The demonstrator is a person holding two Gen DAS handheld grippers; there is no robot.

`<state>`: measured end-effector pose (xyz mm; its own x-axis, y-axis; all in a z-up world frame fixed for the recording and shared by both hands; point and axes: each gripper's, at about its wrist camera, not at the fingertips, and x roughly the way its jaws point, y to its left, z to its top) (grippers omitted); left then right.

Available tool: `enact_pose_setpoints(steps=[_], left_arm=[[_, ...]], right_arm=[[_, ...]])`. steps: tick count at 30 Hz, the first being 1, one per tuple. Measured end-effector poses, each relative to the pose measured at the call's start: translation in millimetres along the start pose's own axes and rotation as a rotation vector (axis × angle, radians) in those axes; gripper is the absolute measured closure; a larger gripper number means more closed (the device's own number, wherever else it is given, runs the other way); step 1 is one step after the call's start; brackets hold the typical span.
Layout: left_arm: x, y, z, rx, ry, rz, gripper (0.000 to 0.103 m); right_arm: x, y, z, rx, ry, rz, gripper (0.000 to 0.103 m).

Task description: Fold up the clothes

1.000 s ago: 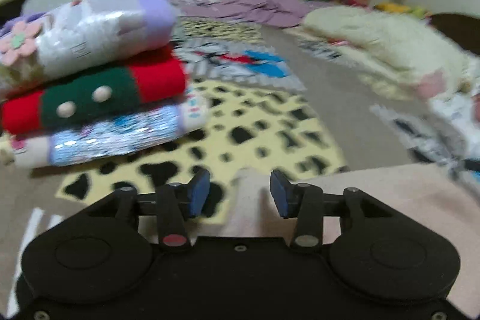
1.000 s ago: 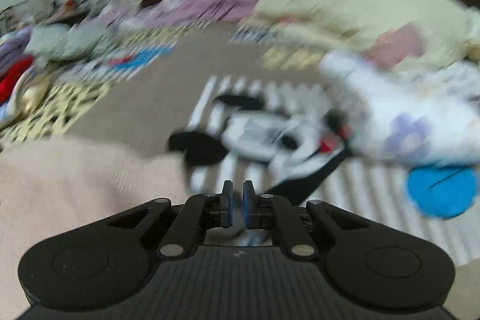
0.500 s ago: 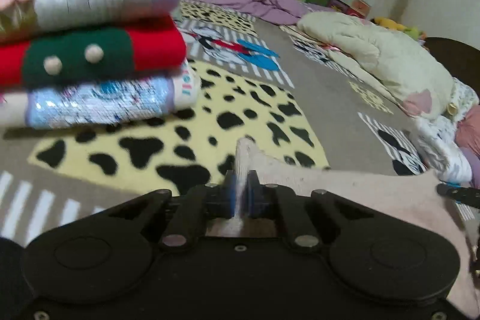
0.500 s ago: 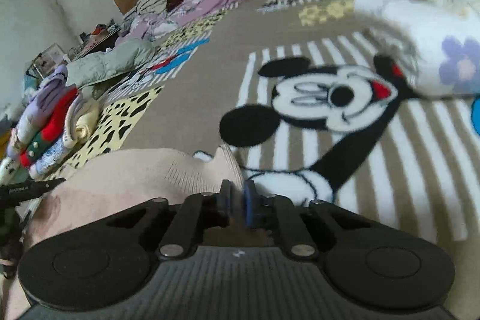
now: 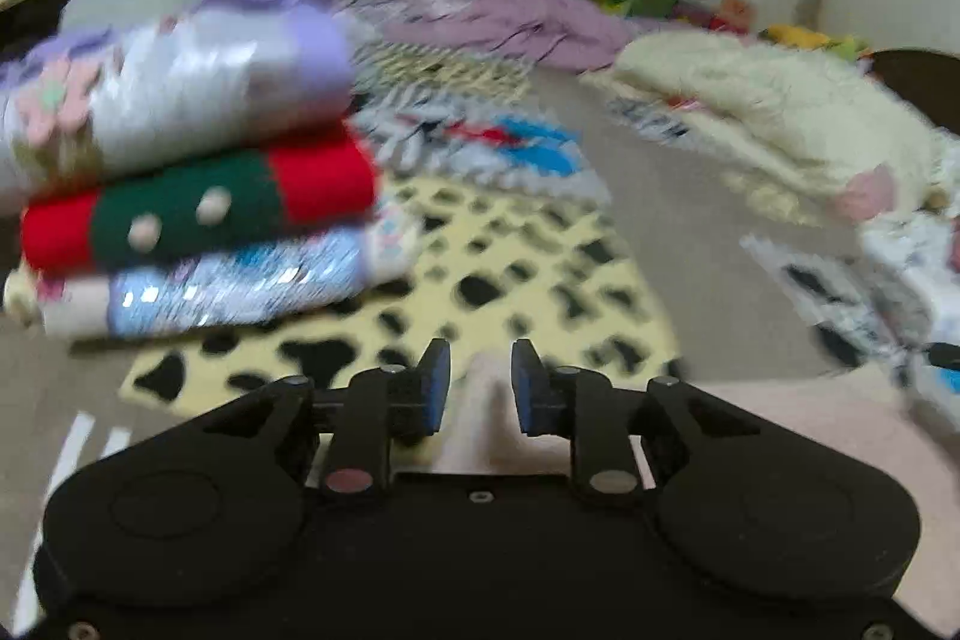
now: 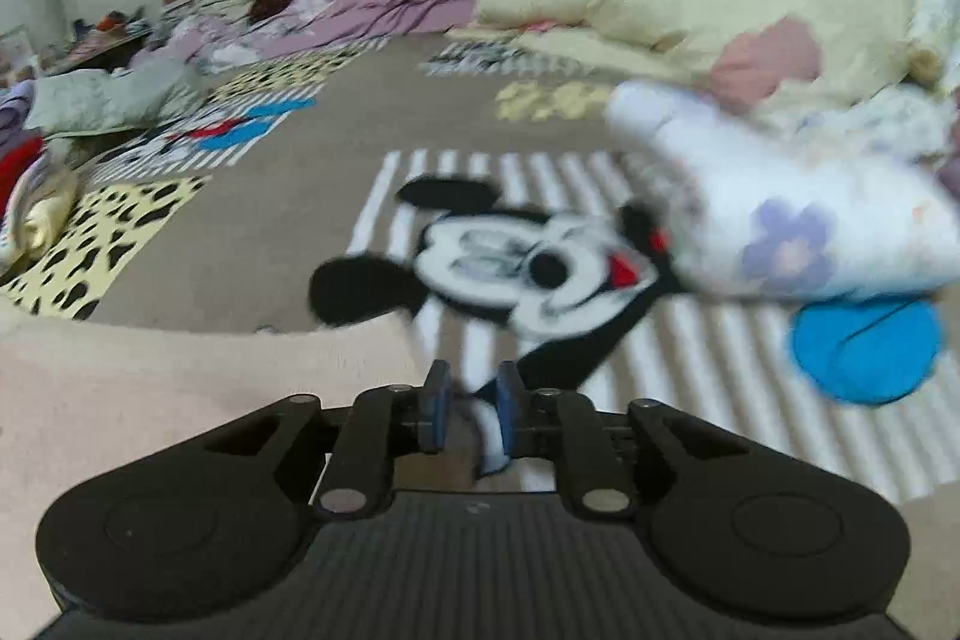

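Observation:
A pale pink garment point(image 5: 780, 430) lies flat on the rug; it also shows in the right wrist view point(image 6: 180, 388) at the lower left. My left gripper point(image 5: 477, 388) is open over the garment's near edge, with pink cloth showing between its jaws but not pinched. My right gripper point(image 6: 469, 412) is open with a small gap, just off the garment's right corner, over the rug. A stack of folded clothes point(image 5: 192, 172) stands at the left: lilac, red and green, sequinned blue.
A cartoon-mouse rug point(image 6: 522, 268) covers the floor, with a cow-print patch point(image 5: 480, 292). A white floral bundle point(image 6: 792, 214) and a blue disc point(image 6: 864, 346) lie at right. Cream bedding point(image 5: 768, 124) and purple clothes point(image 5: 528, 22) lie farther back.
Half a second ago both grippers were shut on the pink garment's edge. Both have now opened and let it go, and it lies flat.

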<state>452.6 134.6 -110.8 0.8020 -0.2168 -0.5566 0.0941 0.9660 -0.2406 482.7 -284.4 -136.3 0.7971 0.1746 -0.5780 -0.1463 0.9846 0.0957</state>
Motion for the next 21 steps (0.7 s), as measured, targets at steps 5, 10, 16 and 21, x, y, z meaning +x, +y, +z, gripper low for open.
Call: enact_pose_setpoints(steps=[5,10,16,21], left_arm=[[6.0,-5.2,-7.9,0.025,0.03,-0.034,0.083],[36.9,2.2,-27.6,0.006,0.122,-0.051,0.077],[22.9,25.9,-22.7,-0.123,0.071,-0.009,0.062],[20.7,36.6,-29.0,-0.209,0.036,-0.015,0.067]], right_arm=[[-21.3,13.8,12.7,0.029,-0.039,0.192,0.085],[25.0,9.5,-20.8,0.1,0.093,0.287,0.093],[18.2,-11.4,-20.3,0.176,0.06,0.301,0.091],[28.4,-19.5,-32.4,0.205,0.087,0.264,0.101]])
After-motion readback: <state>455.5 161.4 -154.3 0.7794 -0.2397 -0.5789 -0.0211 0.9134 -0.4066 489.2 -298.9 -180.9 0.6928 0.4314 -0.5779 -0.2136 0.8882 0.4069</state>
